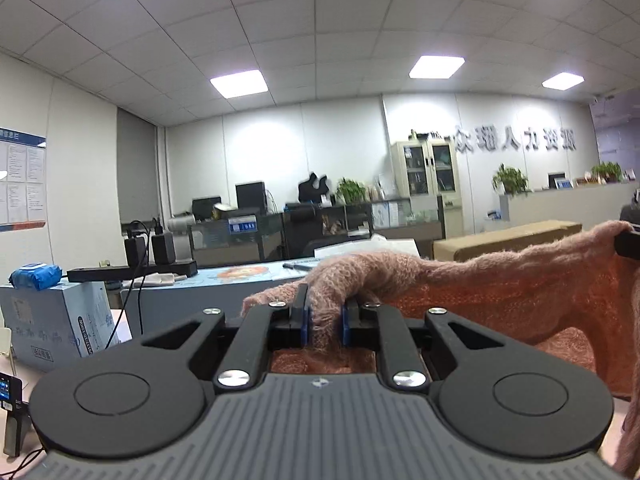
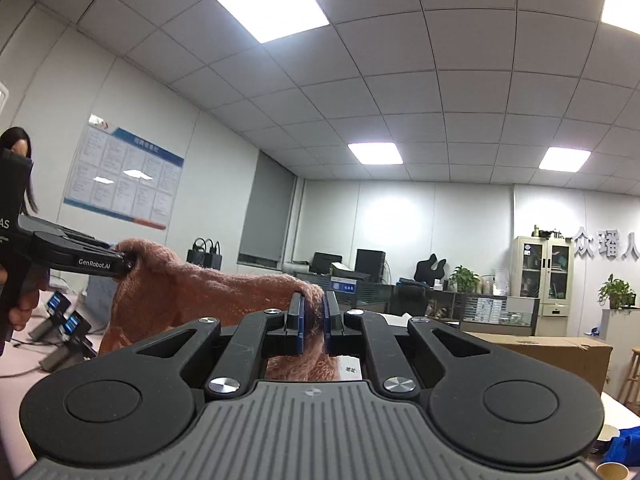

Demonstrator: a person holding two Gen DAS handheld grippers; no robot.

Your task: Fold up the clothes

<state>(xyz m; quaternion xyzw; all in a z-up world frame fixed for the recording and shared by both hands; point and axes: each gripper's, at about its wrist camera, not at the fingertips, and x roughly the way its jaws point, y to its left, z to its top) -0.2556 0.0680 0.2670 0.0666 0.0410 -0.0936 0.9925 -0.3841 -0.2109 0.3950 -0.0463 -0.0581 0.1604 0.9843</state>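
A fuzzy pink knitted sweater [image 1: 500, 284] hangs in the air, stretched between my two grippers. My left gripper [image 1: 325, 312] is shut on one pinched edge of the knit, and the fabric spills down behind its blue pads. In the right wrist view my right gripper [image 2: 314, 312] is shut on another bunch of the same sweater [image 2: 192, 288]. The left gripper [image 2: 120, 264] shows there from the side at the far left, clamped on the knit, with a person's hand [image 2: 24, 304] on its handle. The right gripper's black tip shows at the right edge of the left wrist view.
Below lies a pale pink table [image 2: 16, 364] with small screen devices [image 2: 72, 324]. A blue-printed box [image 1: 56, 320], chargers with cables [image 1: 148, 248] and a long cardboard box [image 1: 508, 240] stand beyond. Office desks, monitors, plants and a cabinet [image 1: 430, 168] fill the back. Blue cloth [image 2: 624, 448] lies lower right.
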